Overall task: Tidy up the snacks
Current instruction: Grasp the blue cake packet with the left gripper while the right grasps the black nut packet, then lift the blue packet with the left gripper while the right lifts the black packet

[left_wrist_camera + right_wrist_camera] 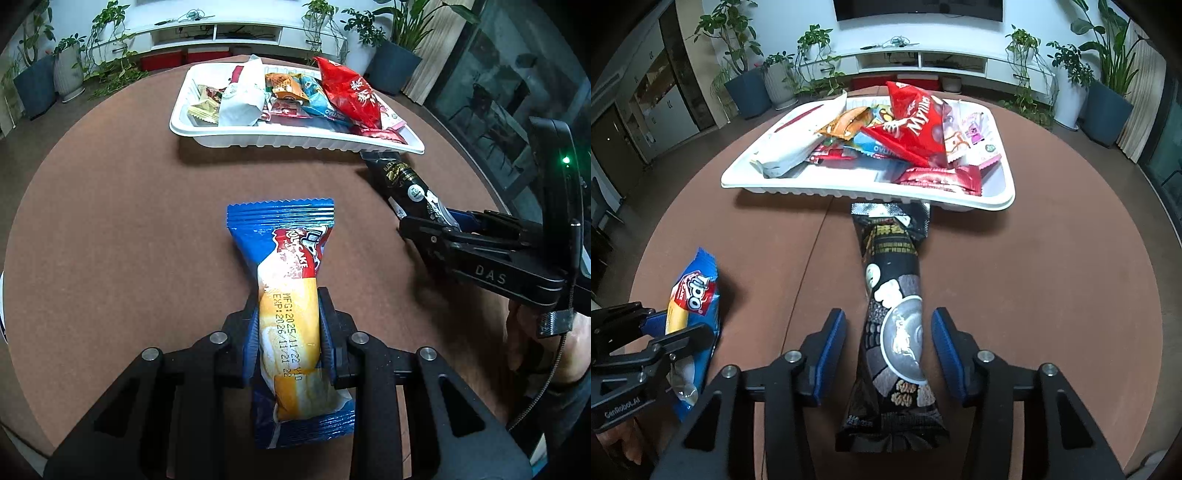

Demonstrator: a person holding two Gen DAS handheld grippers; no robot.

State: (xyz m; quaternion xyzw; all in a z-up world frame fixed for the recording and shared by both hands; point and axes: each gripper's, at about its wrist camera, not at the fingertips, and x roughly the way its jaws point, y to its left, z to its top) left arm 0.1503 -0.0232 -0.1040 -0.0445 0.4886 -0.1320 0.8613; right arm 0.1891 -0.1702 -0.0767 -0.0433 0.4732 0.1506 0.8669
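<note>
Left gripper (288, 332) is clenched on the blue roll cake (286, 295) above the tabletop (129, 221). Right gripper (888, 336) gapes around the black snack pack (894, 314) — squeeze mid-pack, then lift both over the tray (849, 192) rim.

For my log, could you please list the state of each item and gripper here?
Left gripper: shut on blue pack.
Blue pack: sealed, clamped.
Right gripper: open, straddling black pack.
Black pack: sealed, lying on table, far end under tray rim.
Tray: piled with snacks.
</note>
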